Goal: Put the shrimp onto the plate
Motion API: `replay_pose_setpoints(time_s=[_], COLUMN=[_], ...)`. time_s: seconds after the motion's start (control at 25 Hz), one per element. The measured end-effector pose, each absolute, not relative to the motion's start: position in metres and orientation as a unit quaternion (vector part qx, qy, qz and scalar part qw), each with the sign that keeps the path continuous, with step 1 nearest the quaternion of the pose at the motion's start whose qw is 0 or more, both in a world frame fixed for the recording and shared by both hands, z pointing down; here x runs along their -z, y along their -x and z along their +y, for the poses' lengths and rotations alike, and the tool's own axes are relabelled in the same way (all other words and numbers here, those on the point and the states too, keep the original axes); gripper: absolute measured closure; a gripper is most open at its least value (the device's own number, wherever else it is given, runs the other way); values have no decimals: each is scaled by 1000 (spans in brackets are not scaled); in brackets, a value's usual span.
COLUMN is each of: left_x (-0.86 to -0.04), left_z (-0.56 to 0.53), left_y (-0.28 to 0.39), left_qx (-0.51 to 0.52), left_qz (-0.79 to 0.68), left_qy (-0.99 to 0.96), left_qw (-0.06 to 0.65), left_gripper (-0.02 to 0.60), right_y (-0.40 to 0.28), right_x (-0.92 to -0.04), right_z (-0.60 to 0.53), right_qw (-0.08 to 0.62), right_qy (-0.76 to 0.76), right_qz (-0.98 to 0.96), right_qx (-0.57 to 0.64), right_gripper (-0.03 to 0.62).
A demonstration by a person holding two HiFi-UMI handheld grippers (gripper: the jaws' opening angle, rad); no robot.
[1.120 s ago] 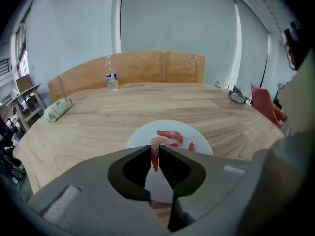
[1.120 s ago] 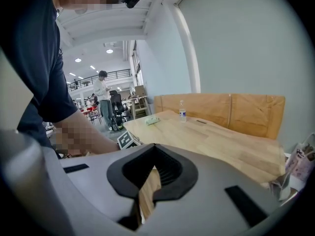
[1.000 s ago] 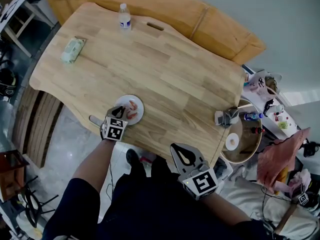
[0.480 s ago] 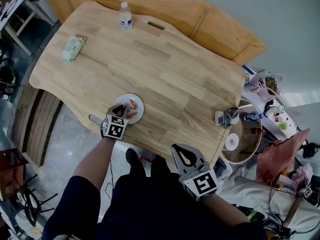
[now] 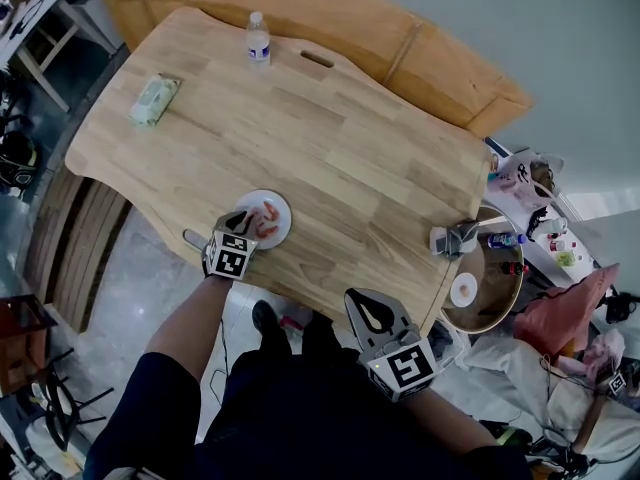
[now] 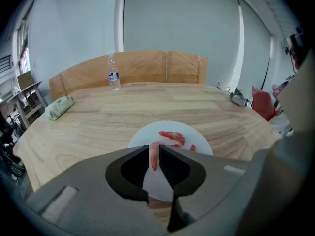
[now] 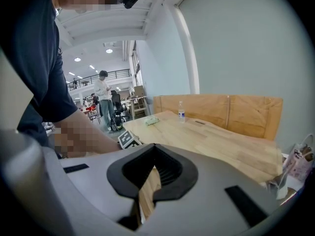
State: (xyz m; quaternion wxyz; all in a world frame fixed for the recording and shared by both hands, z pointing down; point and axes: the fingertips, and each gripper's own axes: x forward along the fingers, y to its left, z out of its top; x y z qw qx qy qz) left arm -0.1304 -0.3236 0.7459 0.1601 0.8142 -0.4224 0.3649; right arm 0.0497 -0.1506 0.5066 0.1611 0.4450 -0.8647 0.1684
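Pinched narrowly in the left gripper: one shrimp, over the plate at its 6 o'clock rim, unmoved since a second ago. Toward 12, second shrimp already down. Probably only release left. Nothing in the near-closed right gripper.

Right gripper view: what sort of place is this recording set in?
Probably a large open-plan workspace or lab hall: round ceiling lights high overhead, a railed mezzanine, and a person standing among desks beyond the wooden table.
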Motion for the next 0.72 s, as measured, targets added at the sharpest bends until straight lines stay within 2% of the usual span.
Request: replay_pose_setpoints(time_s=[0.72], left_x=[-594], left_z=[-250], left_y=[147], left_qx=[-220], left_qz=[-472], left_qy=[-837], left_qw=[167], left_gripper=[525], right_y=[-14], right_x=[-473], right_z=[-141], right_qw=[134], right_qy=[-416], right_qz=[-890], right_qx=[-130], right_gripper=[585])
